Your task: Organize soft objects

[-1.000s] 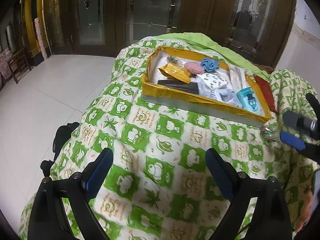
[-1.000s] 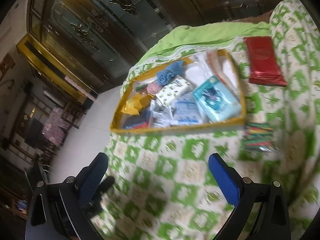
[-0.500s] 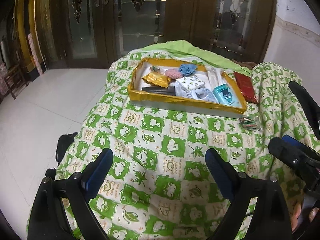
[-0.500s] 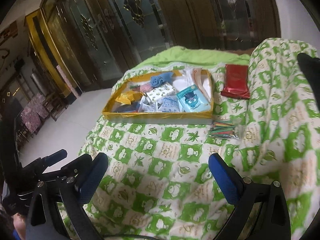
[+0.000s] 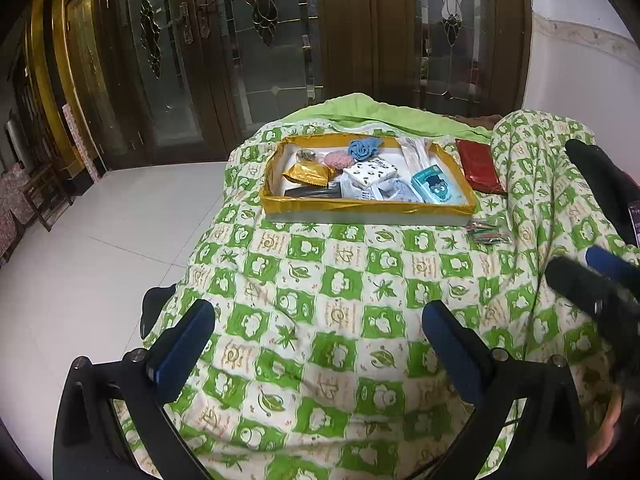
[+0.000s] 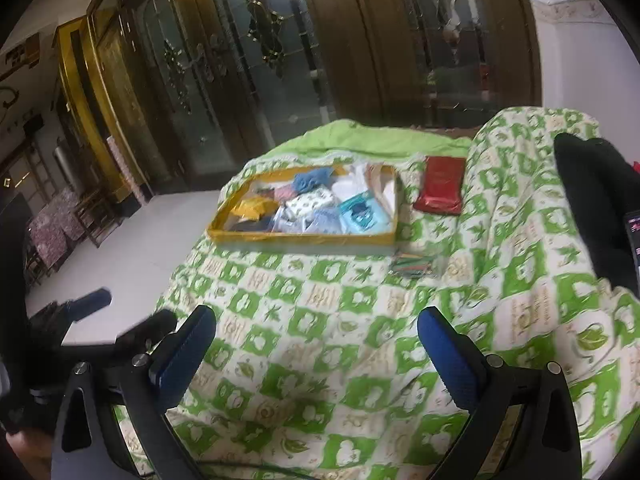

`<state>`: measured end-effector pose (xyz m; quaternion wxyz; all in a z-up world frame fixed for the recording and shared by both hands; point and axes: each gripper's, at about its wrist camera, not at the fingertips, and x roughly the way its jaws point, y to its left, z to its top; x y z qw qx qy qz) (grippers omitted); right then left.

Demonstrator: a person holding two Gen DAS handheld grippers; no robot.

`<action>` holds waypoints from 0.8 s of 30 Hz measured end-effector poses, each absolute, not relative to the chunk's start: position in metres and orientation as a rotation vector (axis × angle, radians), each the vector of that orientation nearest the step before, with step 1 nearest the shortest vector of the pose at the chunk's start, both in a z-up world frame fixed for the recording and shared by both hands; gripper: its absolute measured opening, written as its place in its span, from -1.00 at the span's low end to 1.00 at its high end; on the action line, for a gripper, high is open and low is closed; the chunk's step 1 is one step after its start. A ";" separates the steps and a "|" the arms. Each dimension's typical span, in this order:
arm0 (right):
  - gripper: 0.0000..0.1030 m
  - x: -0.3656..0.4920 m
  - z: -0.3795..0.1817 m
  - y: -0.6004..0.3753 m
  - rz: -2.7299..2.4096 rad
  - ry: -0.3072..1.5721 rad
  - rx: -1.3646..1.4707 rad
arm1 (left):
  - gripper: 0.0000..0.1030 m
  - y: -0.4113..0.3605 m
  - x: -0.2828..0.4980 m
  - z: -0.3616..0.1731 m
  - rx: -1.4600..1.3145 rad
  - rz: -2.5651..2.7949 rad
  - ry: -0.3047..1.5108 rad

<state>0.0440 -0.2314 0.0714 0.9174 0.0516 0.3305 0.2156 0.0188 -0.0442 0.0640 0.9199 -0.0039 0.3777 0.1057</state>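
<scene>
Both the left hand-held gripper and right hand-held gripper hang spread and empty, the red pouch at one o'clock beside the yellow tray; its slick foil could slip from a pinch.

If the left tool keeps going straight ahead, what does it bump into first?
Most likely the green checked quilt: the left tool, open and empty, points slightly down at it. If it skimmed over the cloth, the near wall of the yellow tray looks next, though depth is hard to judge.

Both wrist cams low over quilt, facing shared tray
</scene>
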 end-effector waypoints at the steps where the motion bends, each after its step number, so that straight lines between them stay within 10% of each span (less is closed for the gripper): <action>1: 0.98 0.044 0.073 -0.233 0.435 0.673 0.104 | 1.00 -0.044 0.018 0.064 -0.015 0.212 0.779; 24: 0.98 0.044 0.074 -0.234 0.424 0.662 0.088 | 1.00 -0.043 0.006 0.070 -0.043 0.236 0.741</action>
